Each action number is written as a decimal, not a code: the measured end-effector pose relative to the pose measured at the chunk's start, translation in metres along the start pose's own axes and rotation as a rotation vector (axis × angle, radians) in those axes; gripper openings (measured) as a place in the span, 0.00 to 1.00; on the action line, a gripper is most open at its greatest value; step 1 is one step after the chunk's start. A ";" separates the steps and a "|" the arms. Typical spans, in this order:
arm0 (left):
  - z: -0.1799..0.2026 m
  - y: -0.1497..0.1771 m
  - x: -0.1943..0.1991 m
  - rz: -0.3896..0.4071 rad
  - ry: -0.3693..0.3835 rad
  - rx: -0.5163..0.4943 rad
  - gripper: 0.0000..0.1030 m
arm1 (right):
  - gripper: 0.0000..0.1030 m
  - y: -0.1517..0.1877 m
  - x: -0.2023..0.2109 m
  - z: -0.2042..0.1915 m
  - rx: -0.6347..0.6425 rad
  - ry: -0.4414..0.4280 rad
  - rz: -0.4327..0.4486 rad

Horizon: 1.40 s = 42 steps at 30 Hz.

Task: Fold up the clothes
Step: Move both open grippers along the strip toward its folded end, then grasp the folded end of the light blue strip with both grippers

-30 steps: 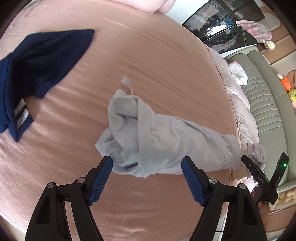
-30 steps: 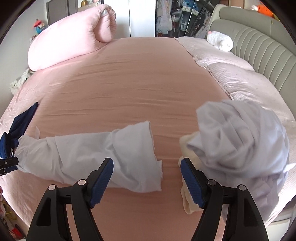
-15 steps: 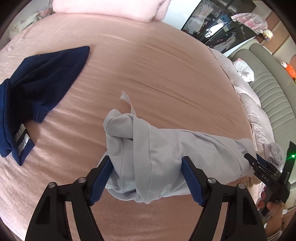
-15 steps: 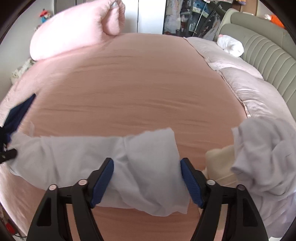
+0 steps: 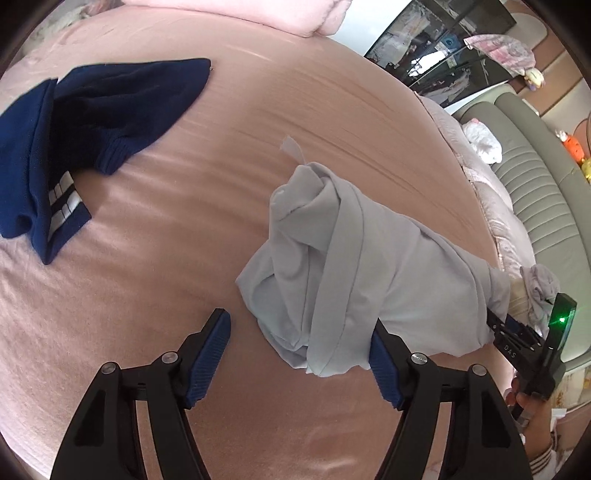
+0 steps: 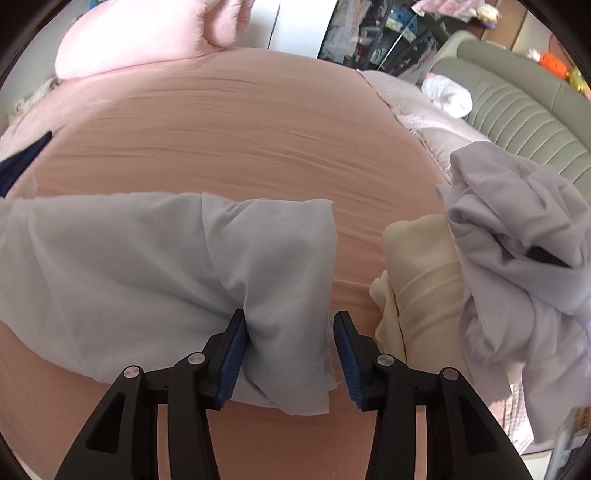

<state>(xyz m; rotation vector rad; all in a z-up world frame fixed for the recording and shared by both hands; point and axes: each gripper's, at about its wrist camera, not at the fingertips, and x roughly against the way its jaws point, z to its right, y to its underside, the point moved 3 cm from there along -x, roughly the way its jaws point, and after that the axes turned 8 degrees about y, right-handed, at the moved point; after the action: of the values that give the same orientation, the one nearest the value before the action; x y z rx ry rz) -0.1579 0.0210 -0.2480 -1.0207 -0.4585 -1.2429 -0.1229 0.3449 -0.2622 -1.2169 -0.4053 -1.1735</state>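
A light grey-blue garment (image 5: 354, 266) lies bunched in a long roll across the pink bed sheet (image 5: 155, 332). My left gripper (image 5: 297, 328) hovers open over one end; the cloth sits against the right pad and well clear of the left. At the other end my right gripper (image 6: 289, 321) has its jaws closing around the garment (image 6: 155, 258). A fold of cloth fills the gap, the left pad dents it and the right pad sits just off its edge. The left wrist view also shows the right gripper (image 5: 496, 323) at that far end.
A navy garment (image 5: 74, 129) lies on the sheet at the far left. A cream garment (image 6: 417, 266) and a crumpled lilac-white one (image 6: 517, 240) are piled right of my right gripper. A pink pillow (image 6: 147, 33) and a green padded headboard (image 6: 517, 103) border the bed.
Both grippers came down onto the grey-blue garment. The right jaws narrowed around its end. The left jaws stayed wide, and the cloth now lies toward their right pad.
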 end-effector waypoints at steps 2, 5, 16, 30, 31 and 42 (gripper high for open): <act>0.006 -0.004 0.000 0.001 -0.036 -0.040 0.69 | 0.45 0.001 0.002 -0.001 0.007 0.018 0.007; 0.009 -0.005 0.002 0.000 -0.059 -0.087 0.69 | 0.54 0.001 0.002 0.006 -0.019 0.036 -0.005; 0.000 0.002 0.017 0.046 0.192 0.176 0.68 | 0.62 0.005 0.014 0.031 -0.270 -0.130 -0.099; 0.024 0.021 0.014 0.070 0.405 0.390 0.82 | 0.72 0.027 0.032 0.038 -0.470 -0.372 -0.195; 0.025 0.025 0.009 0.060 0.422 0.414 0.82 | 0.72 0.029 0.029 0.038 -0.483 -0.381 -0.205; 0.025 0.040 -0.010 0.009 0.476 0.475 0.82 | 0.72 0.051 0.015 0.037 -0.661 -0.463 -0.262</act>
<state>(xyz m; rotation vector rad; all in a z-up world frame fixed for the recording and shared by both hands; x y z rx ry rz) -0.1186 0.0466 -0.2581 -0.3095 -0.3491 -1.2406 -0.0609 0.3652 -0.2629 -2.0781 -0.5537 -1.2908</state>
